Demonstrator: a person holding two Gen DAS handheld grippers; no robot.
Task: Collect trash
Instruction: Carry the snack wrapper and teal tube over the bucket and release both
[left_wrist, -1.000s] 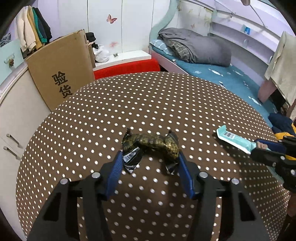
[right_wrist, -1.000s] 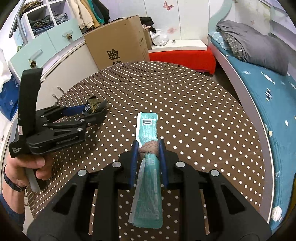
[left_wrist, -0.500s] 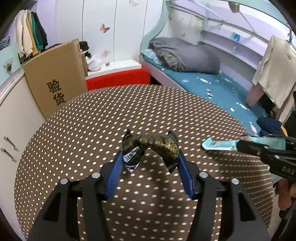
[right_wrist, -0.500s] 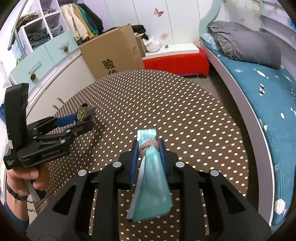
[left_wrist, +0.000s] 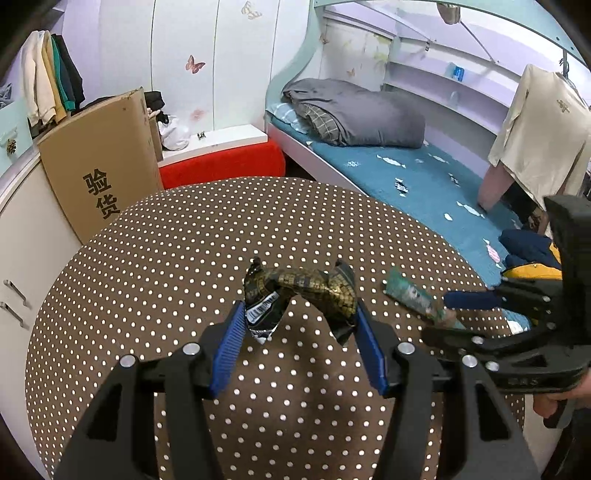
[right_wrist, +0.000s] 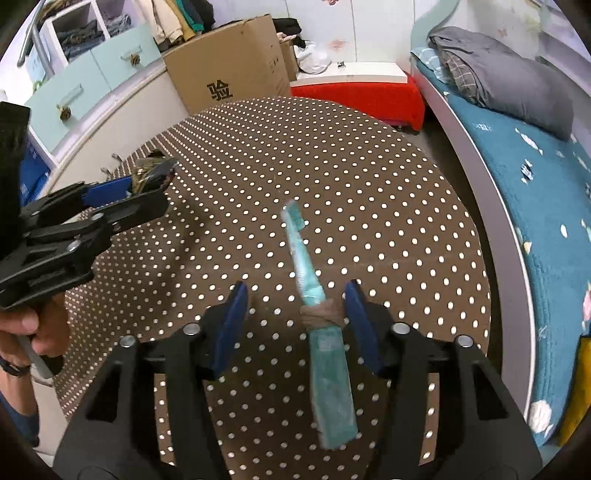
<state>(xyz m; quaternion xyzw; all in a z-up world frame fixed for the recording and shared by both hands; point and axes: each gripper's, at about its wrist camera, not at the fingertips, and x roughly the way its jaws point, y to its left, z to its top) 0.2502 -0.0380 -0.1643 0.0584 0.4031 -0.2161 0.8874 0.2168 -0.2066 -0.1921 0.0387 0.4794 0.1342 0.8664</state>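
My left gripper (left_wrist: 299, 332) is shut on a crumpled dark green and gold wrapper (left_wrist: 306, 286) and holds it above the brown polka-dot table (left_wrist: 184, 243). It also shows in the right wrist view (right_wrist: 147, 177). My right gripper (right_wrist: 295, 317) has its jaws wide apart. A long teal wrapper (right_wrist: 314, 295) with a brown band around its middle sits between them, edge-on and blurred, apparently loose. The teal wrapper also shows in the left wrist view (left_wrist: 410, 295), by the right gripper's fingers (left_wrist: 469, 297).
A cardboard box (left_wrist: 99, 162) stands behind the table at the left. A red and white bench (left_wrist: 221, 158) is behind it. A bed with a teal sheet (left_wrist: 406, 177) runs along the right. White cabinets (right_wrist: 92, 110) line the left.
My right gripper has opened and the teal wrapper has turned edge-on between its jaws. Both grippers have lifted away from the table. The left still holds the green-gold wrapper.
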